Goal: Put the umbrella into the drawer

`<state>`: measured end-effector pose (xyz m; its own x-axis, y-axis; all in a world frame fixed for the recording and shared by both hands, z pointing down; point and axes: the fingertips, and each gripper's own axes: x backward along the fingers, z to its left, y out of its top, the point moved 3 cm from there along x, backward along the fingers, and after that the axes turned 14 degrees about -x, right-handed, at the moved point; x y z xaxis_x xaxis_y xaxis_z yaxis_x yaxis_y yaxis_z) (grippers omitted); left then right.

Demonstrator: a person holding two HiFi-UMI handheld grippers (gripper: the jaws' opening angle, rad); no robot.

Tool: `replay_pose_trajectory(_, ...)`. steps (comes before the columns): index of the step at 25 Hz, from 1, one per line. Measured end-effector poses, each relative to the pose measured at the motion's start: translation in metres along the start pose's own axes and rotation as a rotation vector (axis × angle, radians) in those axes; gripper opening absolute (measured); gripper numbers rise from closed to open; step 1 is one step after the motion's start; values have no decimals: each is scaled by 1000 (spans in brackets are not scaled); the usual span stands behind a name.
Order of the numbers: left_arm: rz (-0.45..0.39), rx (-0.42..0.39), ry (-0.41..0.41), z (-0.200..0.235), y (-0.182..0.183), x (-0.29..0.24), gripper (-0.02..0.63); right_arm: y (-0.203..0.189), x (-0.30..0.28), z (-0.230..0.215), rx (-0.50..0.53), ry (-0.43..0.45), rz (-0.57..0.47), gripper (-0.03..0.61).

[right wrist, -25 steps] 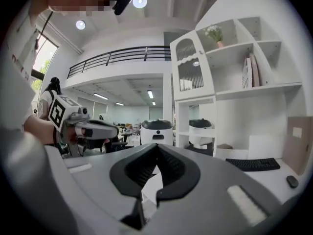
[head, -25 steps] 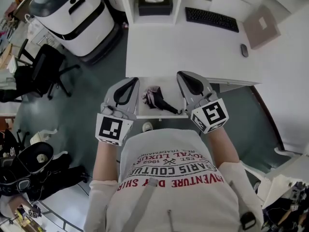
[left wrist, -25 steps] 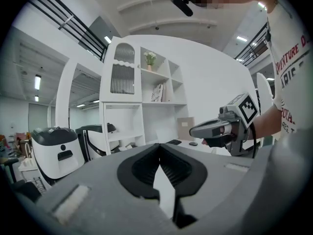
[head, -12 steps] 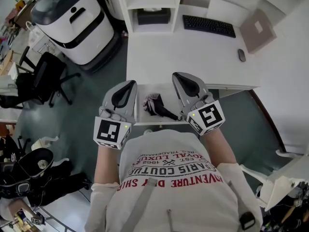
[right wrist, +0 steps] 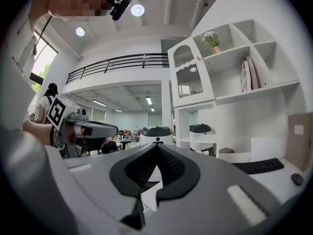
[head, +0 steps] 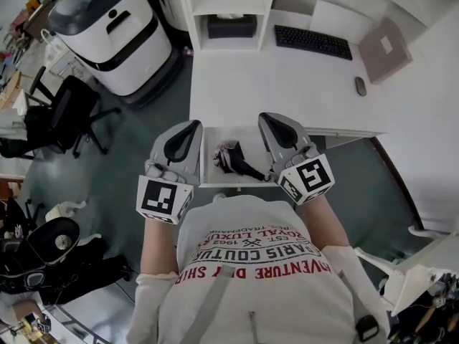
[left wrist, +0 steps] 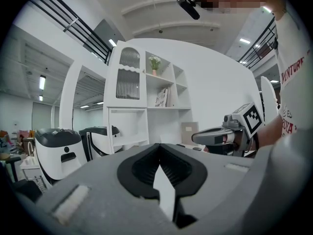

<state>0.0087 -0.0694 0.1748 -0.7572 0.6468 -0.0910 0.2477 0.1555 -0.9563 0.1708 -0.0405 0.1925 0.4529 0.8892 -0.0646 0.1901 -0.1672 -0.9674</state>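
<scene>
A folded dark umbrella [head: 233,158] lies in the open white drawer [head: 252,140] under the desk's front edge, its handle toward the right. My left gripper [head: 192,124] is held level over the drawer's left side, jaws shut and empty; its tip shows in the left gripper view [left wrist: 157,146]. My right gripper [head: 267,117] hovers level over the drawer's right side, also shut with nothing in it [right wrist: 157,147]. Neither touches the umbrella. Each gripper view shows the other gripper alongside.
The white desk [head: 287,84] carries a black keyboard [head: 313,41], a mouse [head: 361,86] and a brown pad [head: 387,45]. A shelf unit with a black box [head: 231,26] stands at its back. A white machine [head: 115,27] and a black chair [head: 68,110] stand left.
My left gripper has come up slightly toward the head camera. The right gripper and the umbrella in the drawer stay where they were.
</scene>
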Motion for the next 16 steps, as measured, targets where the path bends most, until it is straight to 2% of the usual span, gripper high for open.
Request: replay_pose_trajectory(16,-4,21,-15,-14,3,11,8,-4,15,1,-44,-30,10,-2)
